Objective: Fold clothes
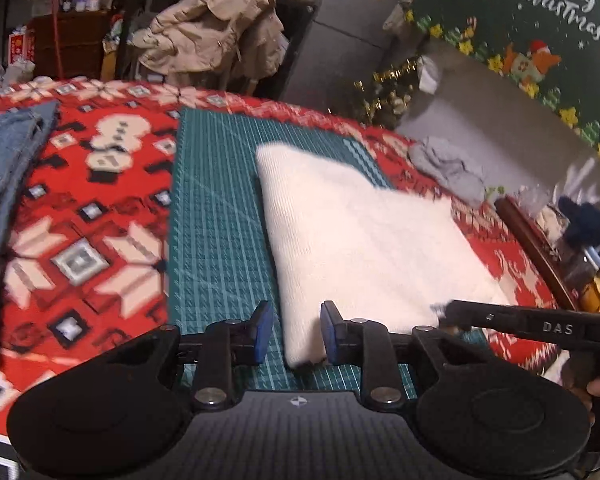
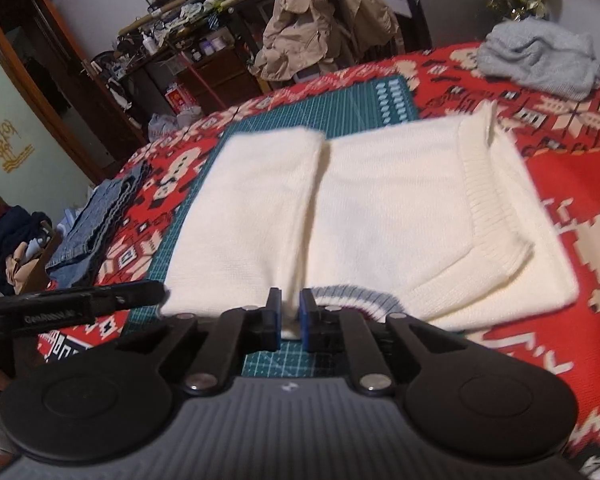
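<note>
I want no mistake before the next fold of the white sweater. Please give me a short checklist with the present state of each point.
1. Right gripper shut on the sweater near edge: ok.
2. Left gripper gripping the sweater's near corner: not ok, its jaws stand apart around the corner, pads not pressing.
3. Sleeves folded in over the body: ok.
4. Sweater lying flat across the green mat and the red cloth: ok.
5. Jeans and grey garment clear of the sweater: ok.
6. Far edge free of wrinkles: cannot tell, blurred.
</note>
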The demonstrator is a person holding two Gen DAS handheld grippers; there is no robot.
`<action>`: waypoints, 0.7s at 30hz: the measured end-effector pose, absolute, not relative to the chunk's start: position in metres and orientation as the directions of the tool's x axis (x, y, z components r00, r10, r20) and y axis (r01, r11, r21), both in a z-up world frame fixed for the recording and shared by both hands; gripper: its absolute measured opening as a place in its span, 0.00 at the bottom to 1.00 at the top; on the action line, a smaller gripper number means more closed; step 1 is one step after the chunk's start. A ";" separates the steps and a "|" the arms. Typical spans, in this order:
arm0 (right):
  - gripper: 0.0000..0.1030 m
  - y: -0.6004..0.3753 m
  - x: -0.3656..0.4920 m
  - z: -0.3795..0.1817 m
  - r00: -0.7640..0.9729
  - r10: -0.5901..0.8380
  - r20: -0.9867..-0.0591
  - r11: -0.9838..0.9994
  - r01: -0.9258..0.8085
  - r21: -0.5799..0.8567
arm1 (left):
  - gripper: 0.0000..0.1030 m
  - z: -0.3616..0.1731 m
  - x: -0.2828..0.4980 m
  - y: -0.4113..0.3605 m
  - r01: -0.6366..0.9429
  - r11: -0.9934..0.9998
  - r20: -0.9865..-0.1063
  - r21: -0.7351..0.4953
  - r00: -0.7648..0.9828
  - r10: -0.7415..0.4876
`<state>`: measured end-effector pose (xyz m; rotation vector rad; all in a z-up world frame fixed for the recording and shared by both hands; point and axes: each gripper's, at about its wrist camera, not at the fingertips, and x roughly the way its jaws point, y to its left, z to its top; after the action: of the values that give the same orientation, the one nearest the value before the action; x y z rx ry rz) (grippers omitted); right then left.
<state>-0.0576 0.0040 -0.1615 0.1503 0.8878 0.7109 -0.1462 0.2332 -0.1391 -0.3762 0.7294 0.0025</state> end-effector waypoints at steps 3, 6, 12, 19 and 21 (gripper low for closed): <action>0.10 -0.004 -0.054 -0.152 0.445 0.619 -0.647 0.770 -0.507 0.387 | 0.24 -0.131 -0.140 0.240 -0.120 0.927 -0.624 -0.355 0.769 -0.140; 0.10 0.005 -0.043 -0.144 0.452 0.626 -0.636 0.762 -0.530 0.373 | 0.18 -0.127 -0.122 0.242 -0.089 0.927 -0.603 -0.365 0.781 -0.162; 0.10 0.049 -0.029 -0.139 0.421 0.676 -0.605 0.706 -0.604 0.369 | 0.10 -0.140 -0.084 0.236 -0.020 0.916 -0.583 -0.401 0.777 -0.239; 0.06 0.058 -0.027 -0.174 0.397 0.629 -0.668 0.716 -0.630 0.300 | 0.09 -0.161 -0.078 0.228 -0.015 0.936 -0.643 -0.353 0.730 -0.230; 0.02 0.050 -0.025 -0.175 0.390 0.630 -0.671 0.718 -0.622 0.313 | 0.08 -0.158 -0.076 0.232 -0.028 0.927 -0.650 -0.373 0.721 -0.240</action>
<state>-0.0248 0.0504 -0.1746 0.0110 0.8581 0.7960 -0.0764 0.2318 -0.1577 -0.3745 0.7604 -0.1199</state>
